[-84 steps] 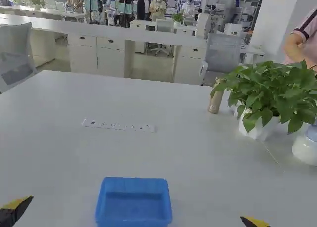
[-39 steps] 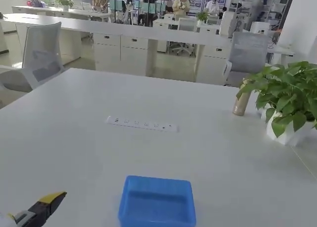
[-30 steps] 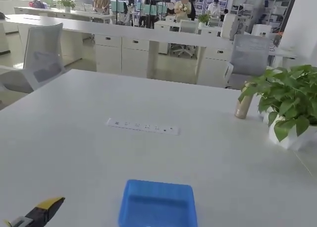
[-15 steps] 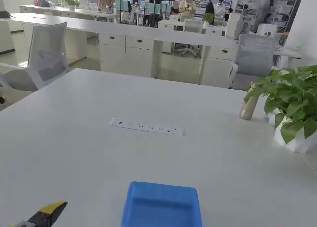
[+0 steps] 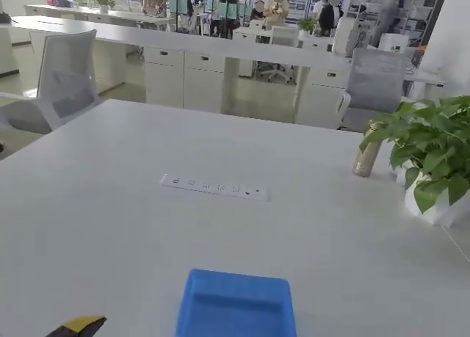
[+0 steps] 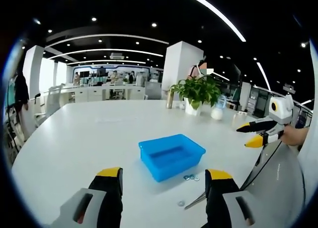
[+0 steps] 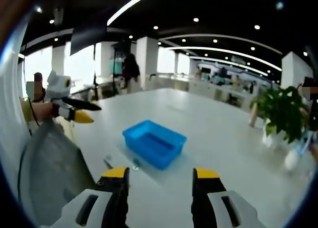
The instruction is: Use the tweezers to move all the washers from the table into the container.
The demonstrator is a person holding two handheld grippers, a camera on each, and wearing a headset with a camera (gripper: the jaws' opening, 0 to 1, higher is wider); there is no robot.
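left gripper (image 6: 164, 174), right gripper (image 7: 160, 173): jaws wide apart, empty. washers (image 6: 191, 177) and tweezers (image 6: 196, 200) on counter (image 6: 74, 138), just beside blue container (image 6: 171, 156).

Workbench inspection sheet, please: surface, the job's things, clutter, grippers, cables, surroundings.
Surface: white table, plain and matte.
Job's things: blue container looks empty. The washers lie on the table by its near corner, one a little apart. The tweezers lie beside them, not held.
Clutter: power strip, potted plant, bottle.
Grippers: left gripper is open and holds nothing. The right gripper is open and holds nothing.
Cables: what looks like a thin dark cable hangs below the right gripper.
Surroundings: office desks, a chair, people at the back.
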